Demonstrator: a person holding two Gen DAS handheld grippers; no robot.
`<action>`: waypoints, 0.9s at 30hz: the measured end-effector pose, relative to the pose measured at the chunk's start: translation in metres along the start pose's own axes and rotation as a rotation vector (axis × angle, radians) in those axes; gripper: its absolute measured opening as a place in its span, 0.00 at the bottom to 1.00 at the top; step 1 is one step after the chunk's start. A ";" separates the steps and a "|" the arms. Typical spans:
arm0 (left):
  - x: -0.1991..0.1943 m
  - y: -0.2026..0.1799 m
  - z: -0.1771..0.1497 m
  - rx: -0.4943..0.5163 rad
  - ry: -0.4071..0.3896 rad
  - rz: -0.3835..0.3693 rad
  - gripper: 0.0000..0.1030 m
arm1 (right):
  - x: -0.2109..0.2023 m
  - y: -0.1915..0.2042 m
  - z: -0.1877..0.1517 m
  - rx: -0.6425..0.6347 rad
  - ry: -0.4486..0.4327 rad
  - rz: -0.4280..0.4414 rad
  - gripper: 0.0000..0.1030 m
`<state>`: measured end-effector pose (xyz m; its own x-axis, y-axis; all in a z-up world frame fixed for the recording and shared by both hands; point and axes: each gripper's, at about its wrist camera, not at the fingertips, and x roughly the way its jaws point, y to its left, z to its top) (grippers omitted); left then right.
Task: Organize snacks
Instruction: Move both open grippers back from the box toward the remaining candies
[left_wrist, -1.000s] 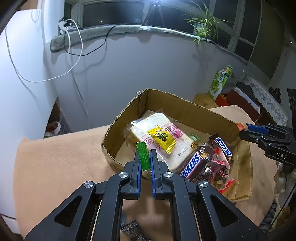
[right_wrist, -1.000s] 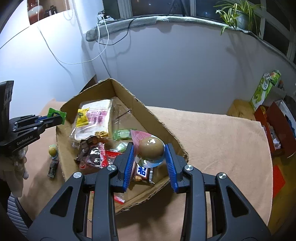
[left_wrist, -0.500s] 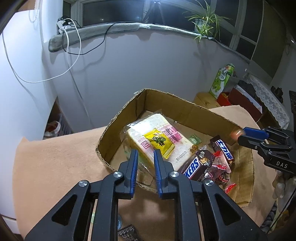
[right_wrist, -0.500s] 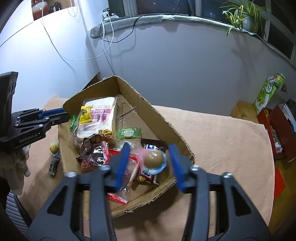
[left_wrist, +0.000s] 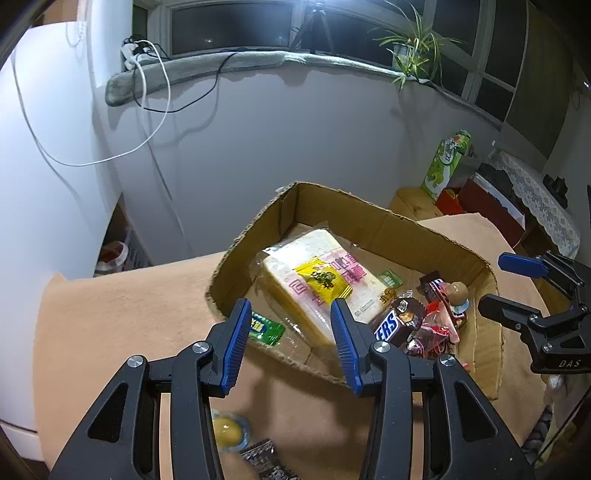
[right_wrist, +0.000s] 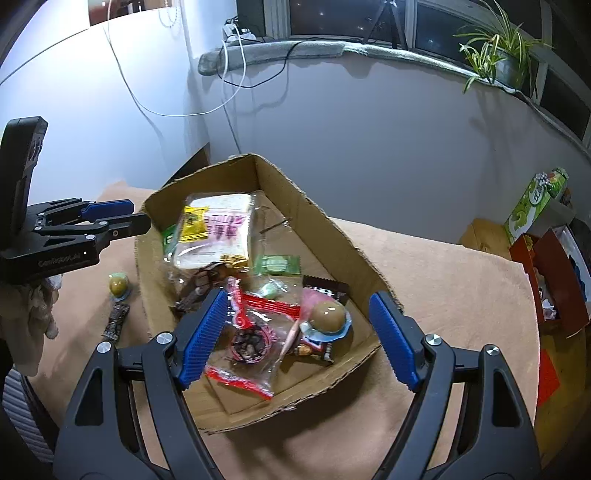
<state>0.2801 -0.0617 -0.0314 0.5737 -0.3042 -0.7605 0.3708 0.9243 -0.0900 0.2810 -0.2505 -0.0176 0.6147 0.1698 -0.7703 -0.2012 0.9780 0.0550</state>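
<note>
Landmark: the cardboard box (left_wrist: 388, 225), open-topped, on a worktop (left_wrist: 122, 306) covered with a tan cloth.
Left gripper (left_wrist: 291, 332): poised over the box's near wall; its fingers (left_wrist: 236, 336) have just been opening, now part-way apart, with nothing between them.
Green candy wrapper (left_wrist: 264, 326): lying flat inside the box, against the near wall, just beyond the left fingertip.
Right gripper (right_wrist: 299, 332): over the near corner of the box in its own view; its fingers (right_wrist: 393, 341) have just been spreading and now stand wide, gripping nothing.
Brown egg-shaped snack (right_wrist: 328, 317): in a clear wrapper with a blue rim, lying loose on the other packets inside the box, between the right fingers but clear of both.
Bread packet (left_wrist: 317, 280): inside the box toward its far side, with a yellow sachet (left_wrist: 323, 278) lying on top.
Snickers bar (left_wrist: 395, 325): inside the box, beside the bread, among red-and-clear wrappers.
Small green packet (right_wrist: 277, 264): on the box floor, near the middle.
Outside the box: a yellow-green round sweet (right_wrist: 118, 284) and a dark snack bar (right_wrist: 116, 321) on the cloth, just beside the box's left wall in the right wrist view.
</note>
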 end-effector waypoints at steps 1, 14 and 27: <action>-0.003 0.002 -0.001 -0.004 -0.004 0.001 0.42 | -0.002 0.003 0.000 -0.002 -0.004 0.001 0.79; -0.028 0.031 -0.028 -0.071 -0.011 0.001 0.42 | -0.036 0.063 -0.014 -0.058 -0.064 0.081 0.79; -0.040 0.057 -0.061 -0.129 0.001 -0.019 0.42 | -0.027 0.143 -0.040 -0.174 -0.027 0.143 0.79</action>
<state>0.2338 0.0170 -0.0447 0.5666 -0.3216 -0.7587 0.2842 0.9405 -0.1864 0.2055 -0.1195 -0.0144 0.5901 0.3109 -0.7451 -0.4152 0.9083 0.0502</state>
